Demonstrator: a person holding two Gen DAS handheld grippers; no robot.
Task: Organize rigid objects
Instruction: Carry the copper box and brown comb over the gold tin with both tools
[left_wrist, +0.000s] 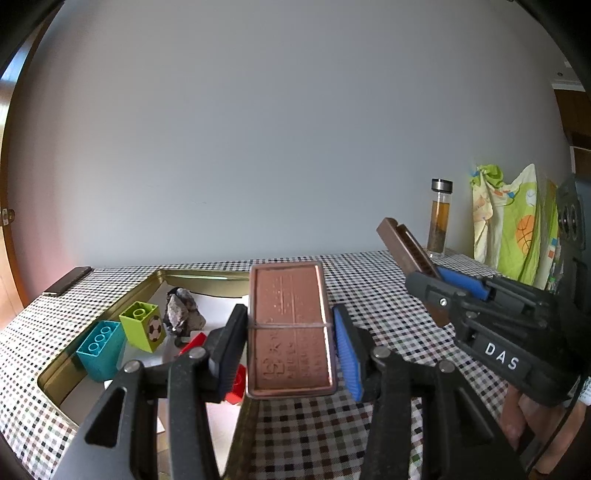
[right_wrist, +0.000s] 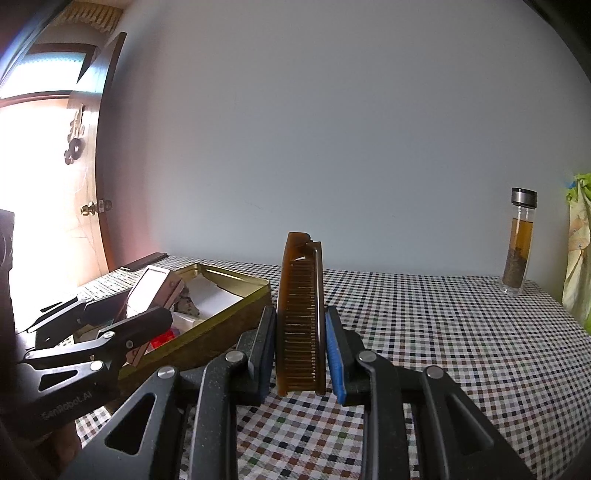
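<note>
Left hand-held gripper (left_wrist: 291, 354) grasps a copper case (left_wrist: 290, 332), rubber band around its middle, pads on both long sides; case held above the table (left_wrist: 369, 295), just right of the gold tin (left_wrist: 129, 295). Right hand-held gripper (right_wrist: 301, 354) clenched on a brown folding comb (right_wrist: 301, 317), teeth facing camera, comb raised off the checked cloth. Tin sits at table's left, already holding a teal brick (left_wrist: 99, 347), green brick (left_wrist: 144, 326), a rock (left_wrist: 183, 312), red pieces (left_wrist: 234, 384). Glass bottle (right_wrist: 519, 243) stands well apart at the back right; a phone (left_wrist: 66, 280) lies at far left edge. Judgement: both items wait to go into the tin. To do it well: bring the case over the free white floor near the rock, lower it flat before letting go, clear of the bricks; keep the comb back till the left hand is out, then lay it alongside
</note>
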